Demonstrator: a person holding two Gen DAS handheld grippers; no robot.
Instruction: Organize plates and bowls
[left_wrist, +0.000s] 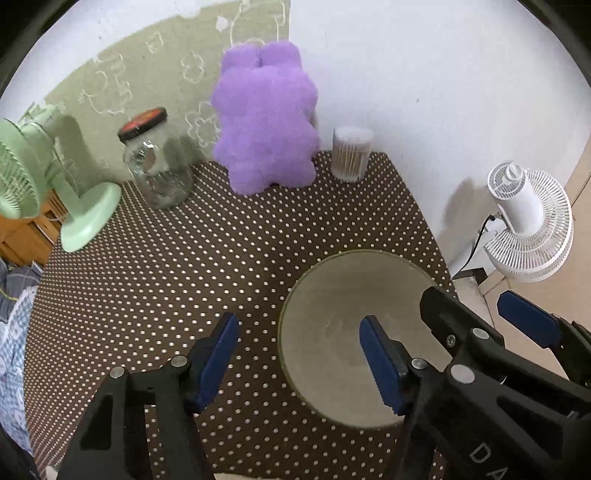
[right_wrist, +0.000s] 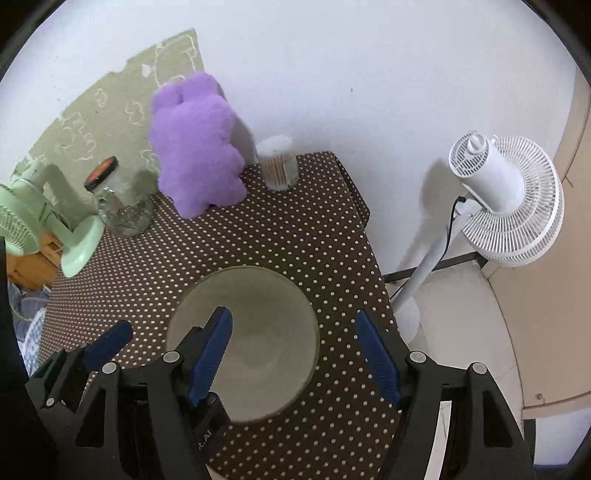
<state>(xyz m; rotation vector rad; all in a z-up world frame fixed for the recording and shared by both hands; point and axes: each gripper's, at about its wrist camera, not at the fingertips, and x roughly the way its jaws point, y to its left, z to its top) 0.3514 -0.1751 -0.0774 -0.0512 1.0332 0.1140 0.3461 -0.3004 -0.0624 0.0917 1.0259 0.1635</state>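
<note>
Two black claws with blue pads are seen closest to the lens: the left claw (left_wrist: 299, 360) is held spread, one pad over the bare cloth and the other above the bowl's hollow, nothing pinched; the right claw (right_wrist: 293, 354) is likewise held spread, its left pad over the bowl's inside and its right pad over the cloth beyond the rim, nothing gripped. Beneath them, the table (left_wrist: 155, 280) is covered by a brown cloth with white dots. A white pedestal fan (right_wrist: 506, 199) is set on the floor beside the table's right edge. A purple plush toy (left_wrist: 264, 122) is propped against the wall at the table's back. A single pale, empty bowl (left_wrist: 332, 302) is placed upright near the table's front right corner. A green desk fan (left_wrist: 44, 177) is stood at the left edge, with a red-lidded glass jar (left_wrist: 155, 166) just beside it. A clear tub of cotton swabs (left_wrist: 351, 153) is placed right of the plush.
</note>
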